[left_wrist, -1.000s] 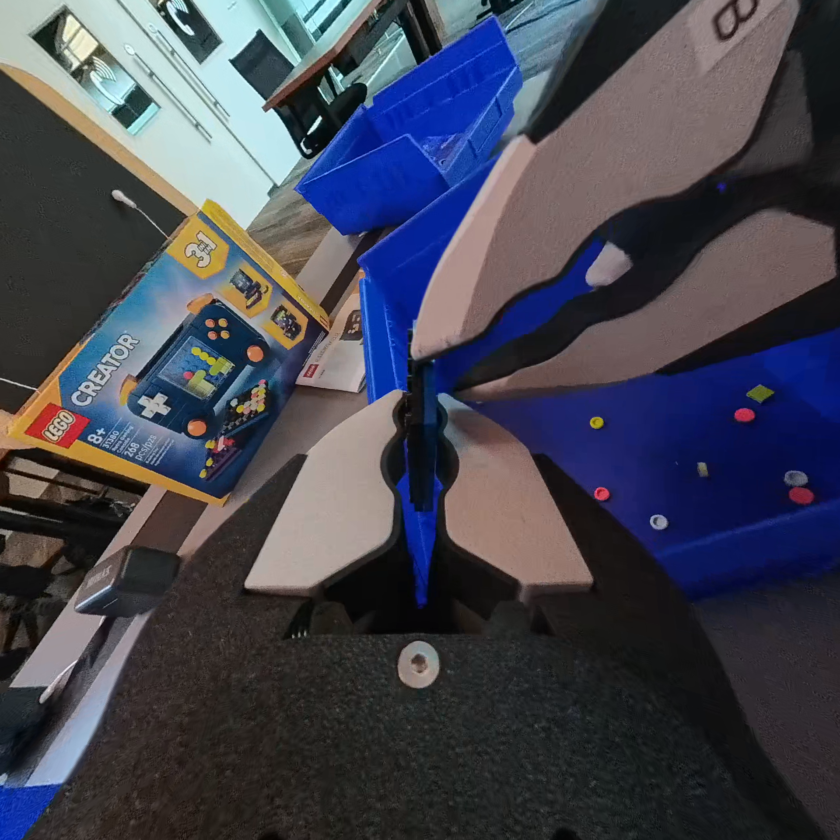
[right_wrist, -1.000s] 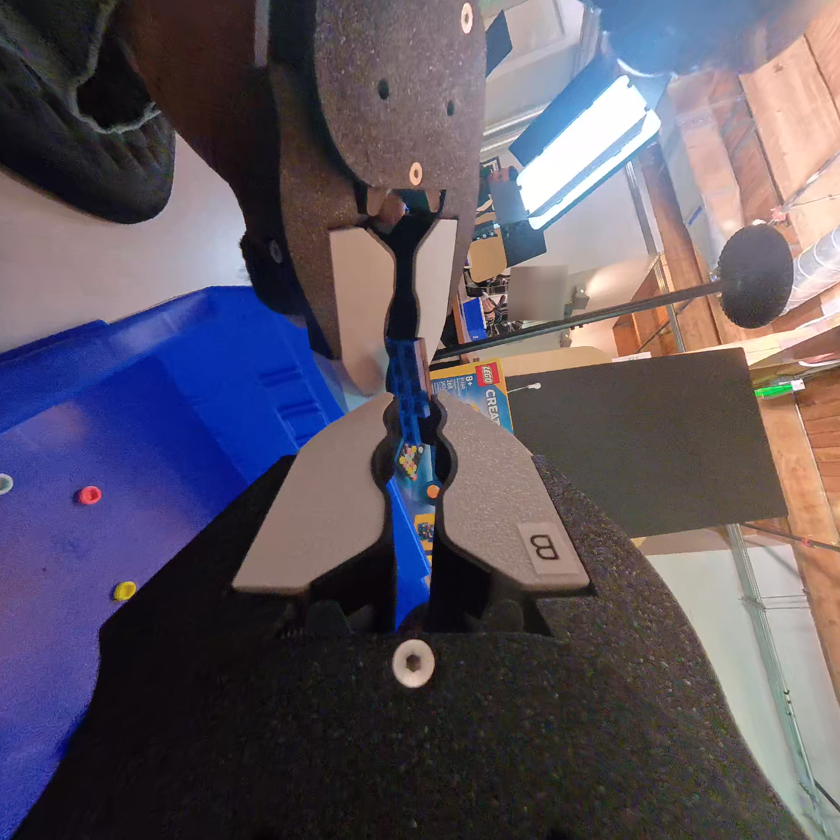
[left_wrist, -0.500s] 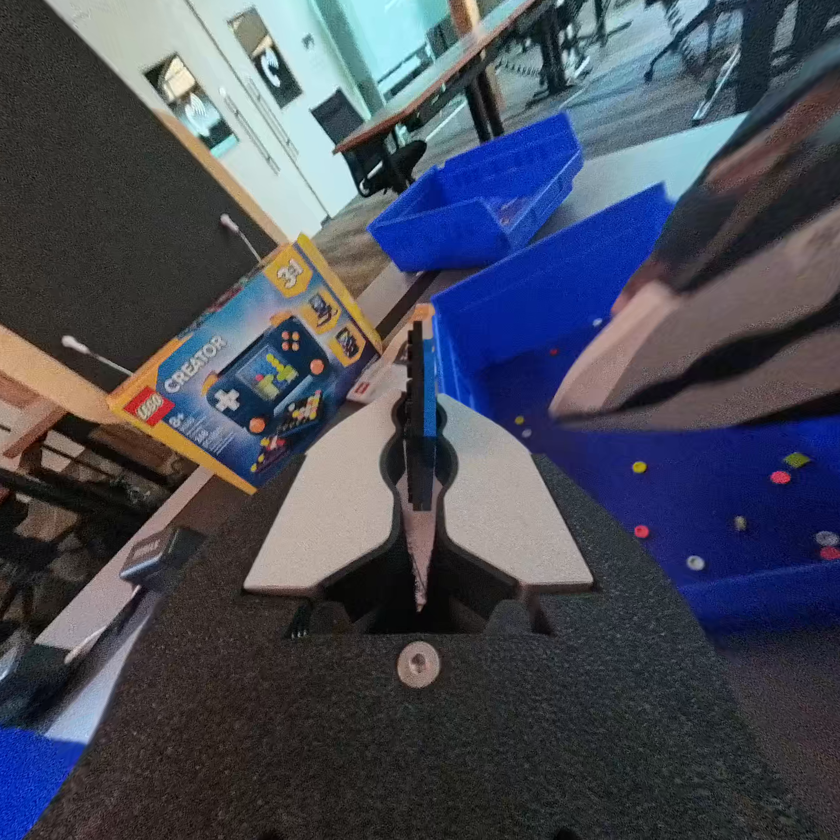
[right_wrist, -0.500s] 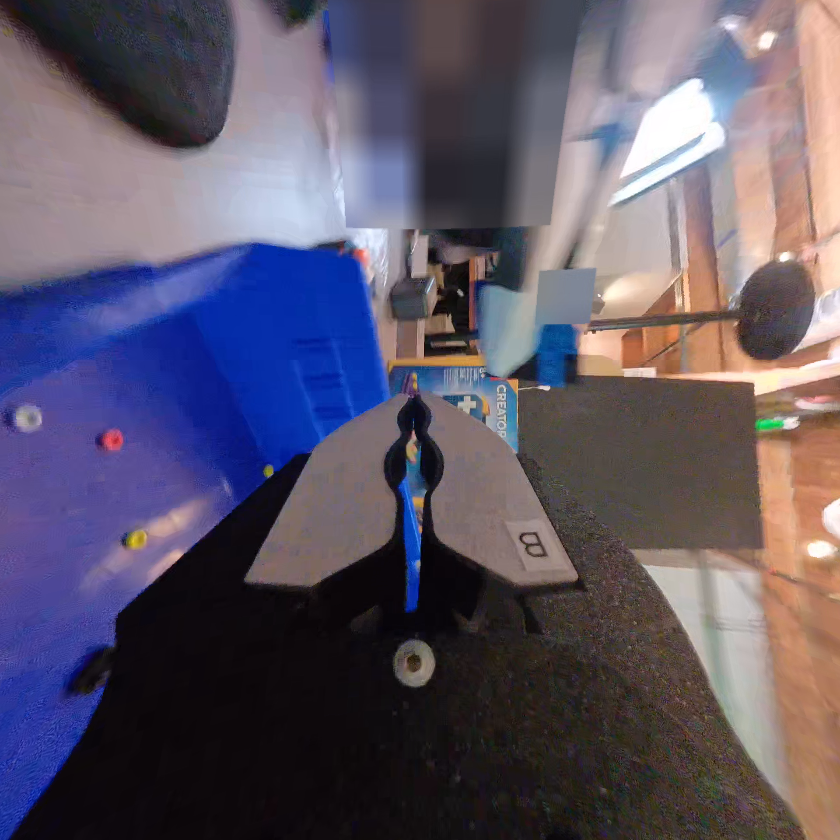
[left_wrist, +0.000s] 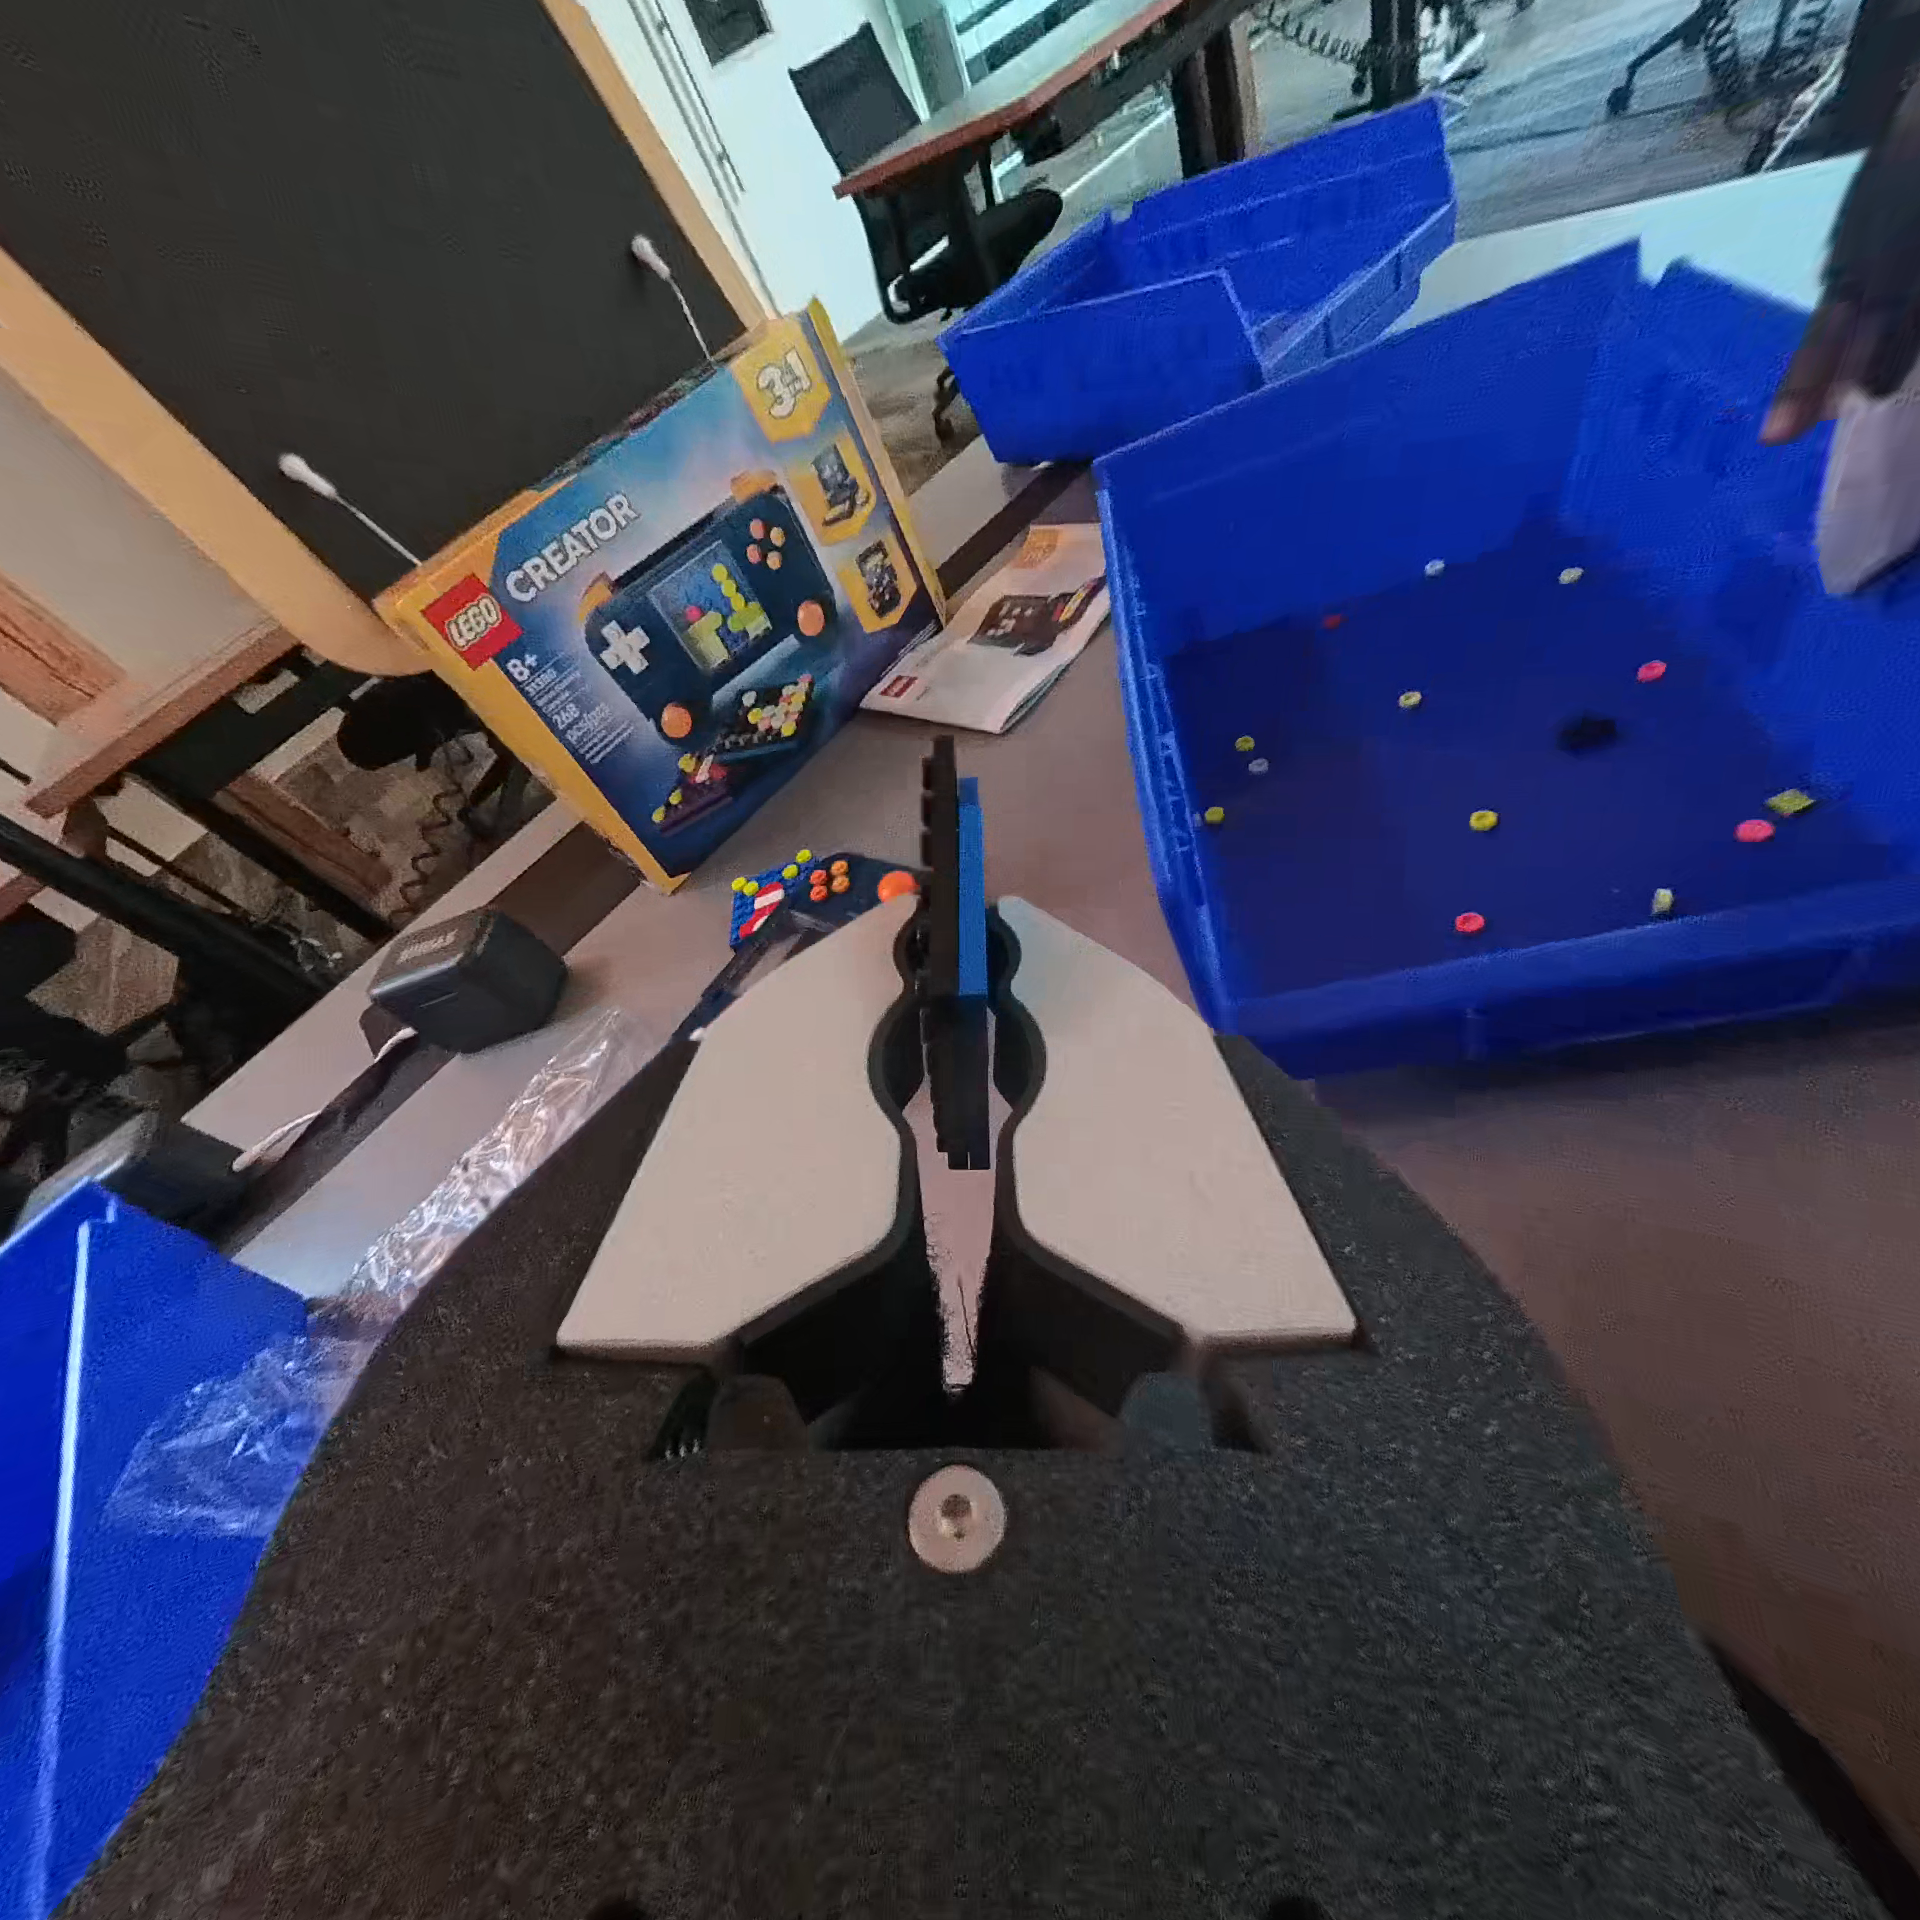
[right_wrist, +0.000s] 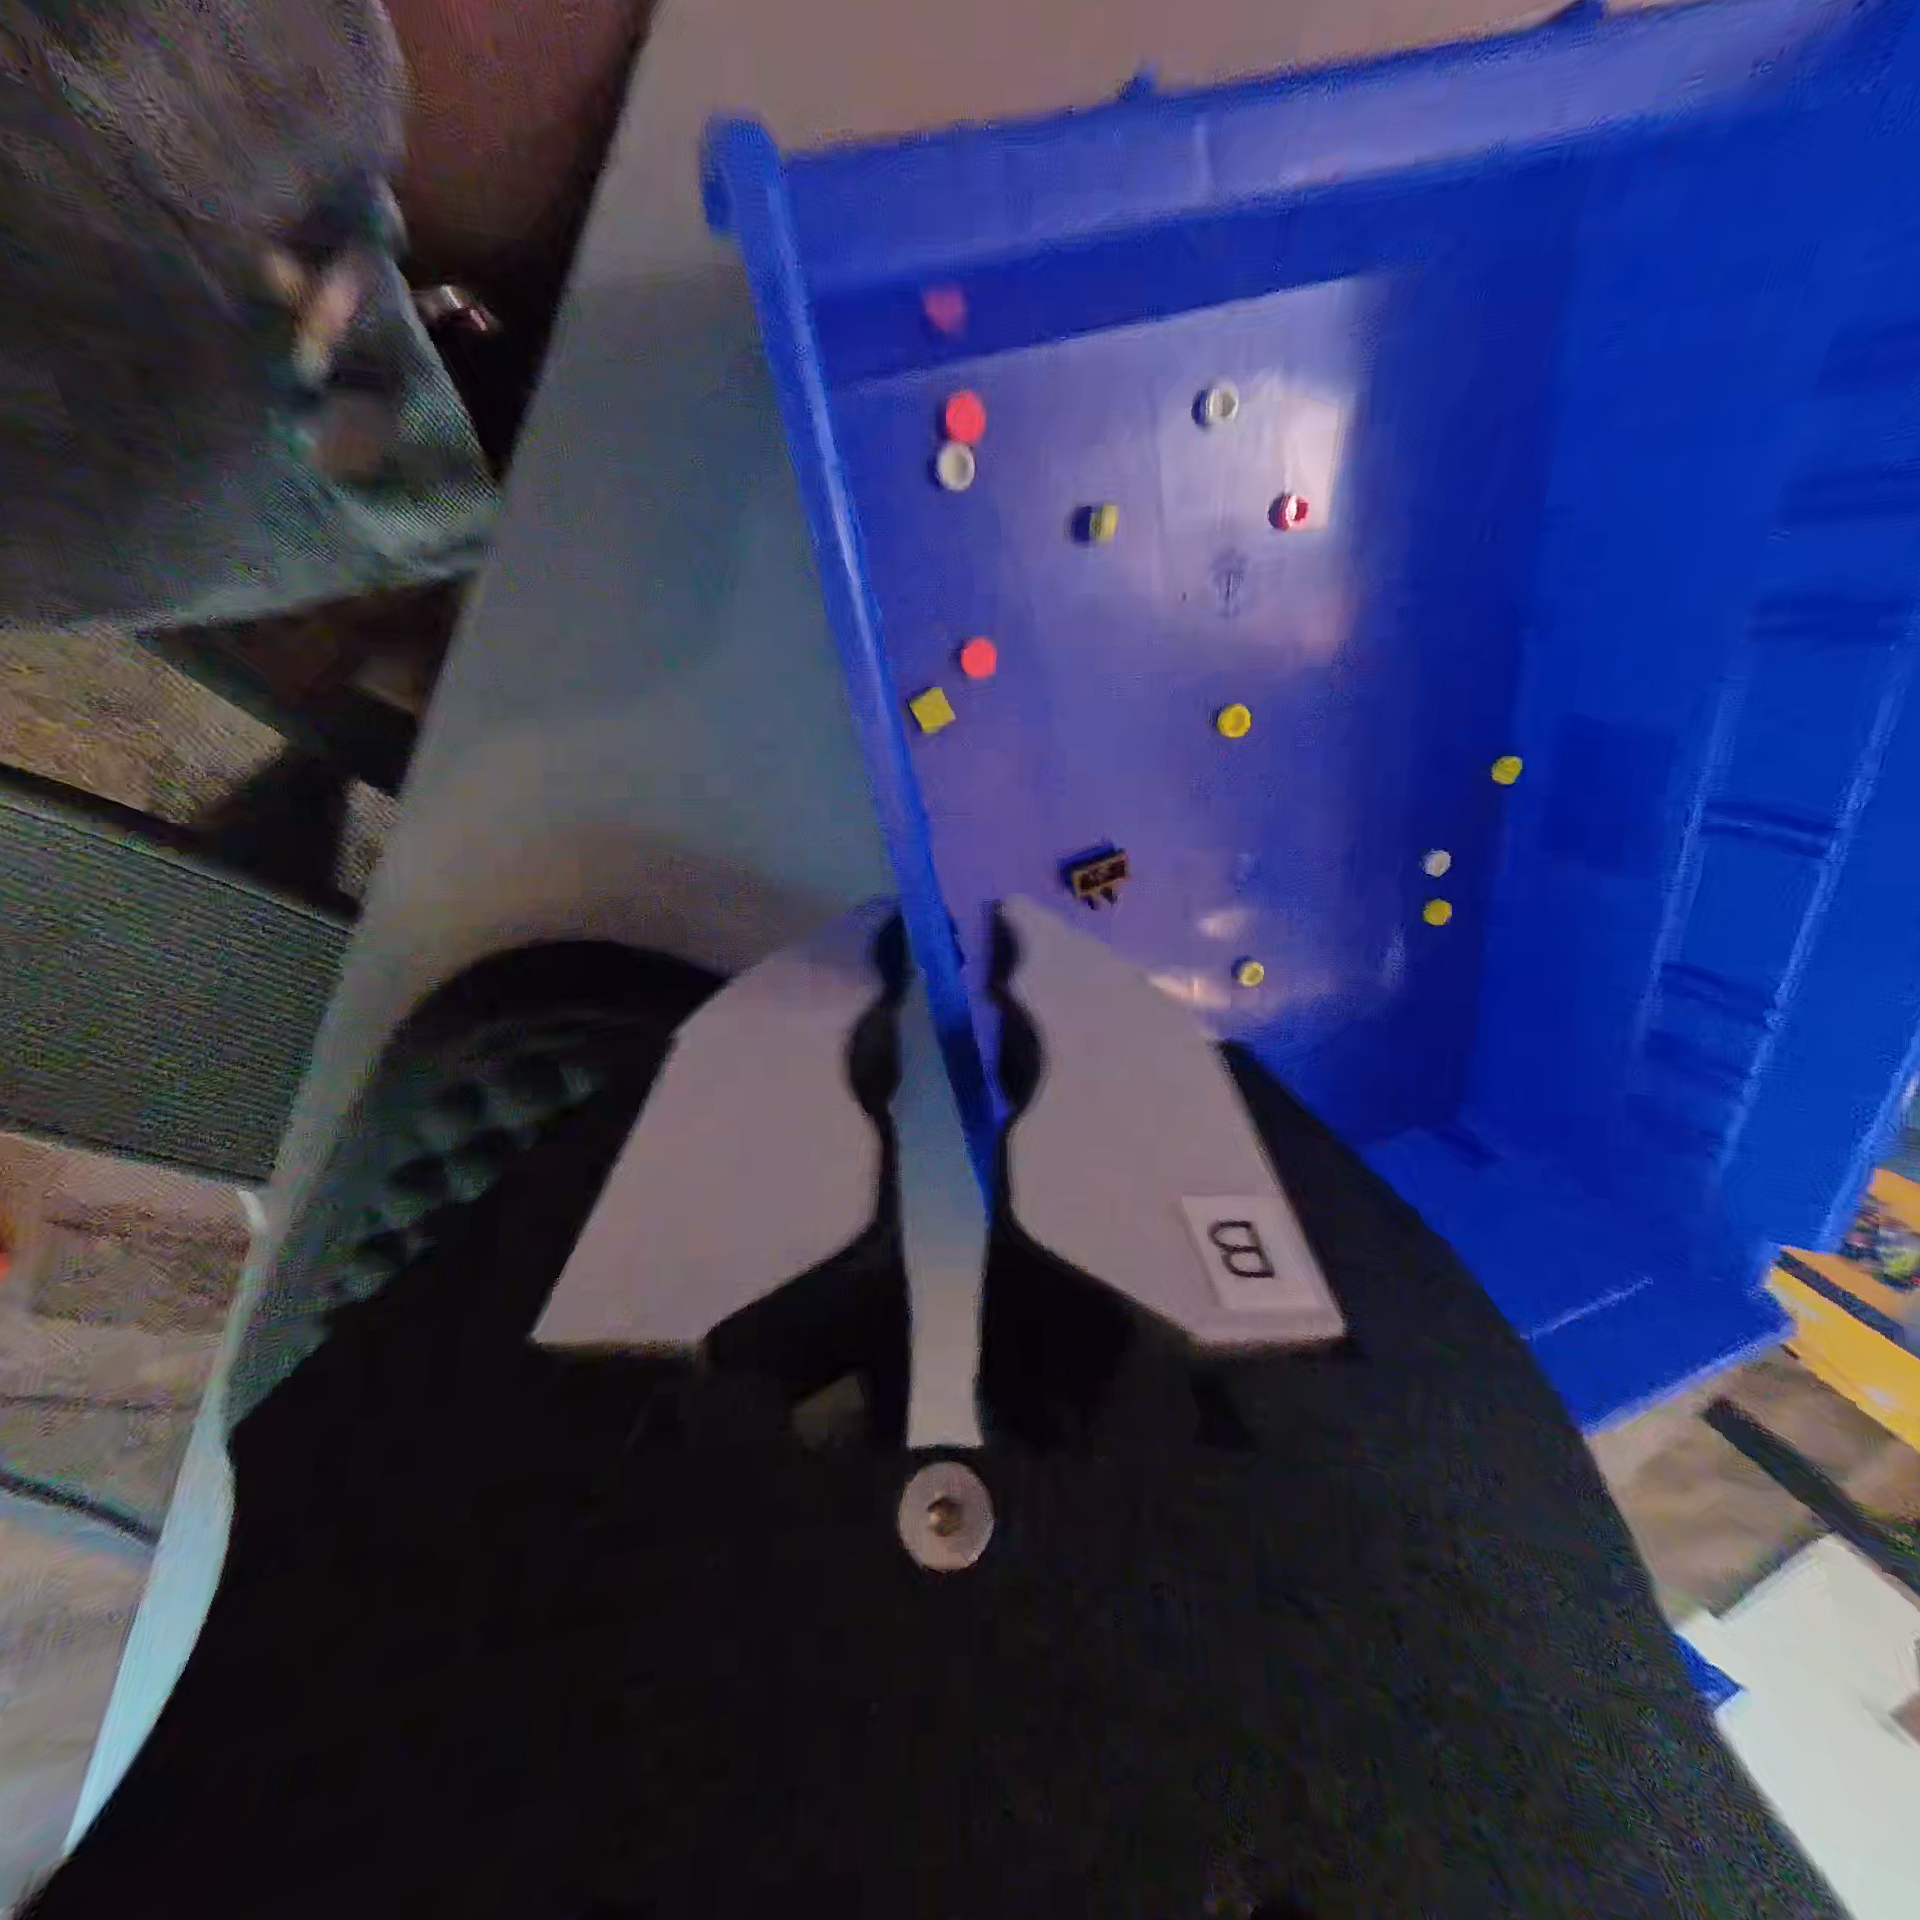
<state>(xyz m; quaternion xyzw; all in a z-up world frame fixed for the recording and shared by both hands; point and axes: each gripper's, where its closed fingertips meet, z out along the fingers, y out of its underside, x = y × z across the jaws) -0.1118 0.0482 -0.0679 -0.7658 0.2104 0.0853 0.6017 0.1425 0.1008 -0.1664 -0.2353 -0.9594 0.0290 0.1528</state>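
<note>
Brick plate stack (left_wrist: 956, 966) clenched edge-on in left tool (left_wrist: 954, 925) – right tool (right_wrist: 943, 935) parted, blurred, over blue bin (right_wrist: 831, 499) rim

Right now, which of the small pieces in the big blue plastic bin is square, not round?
The flat yellow square piece by the bin's near wall; the others look round.

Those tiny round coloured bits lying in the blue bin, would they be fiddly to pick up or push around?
Probably fiddly. The round pieces look very small beside the right gripper, so its broad fingers may struggle to pinch one. They lie flat and low on the blue bin floor, which looks glossy, so a push would likely slide them, perhaps rolling if tipped on edge.
</note>
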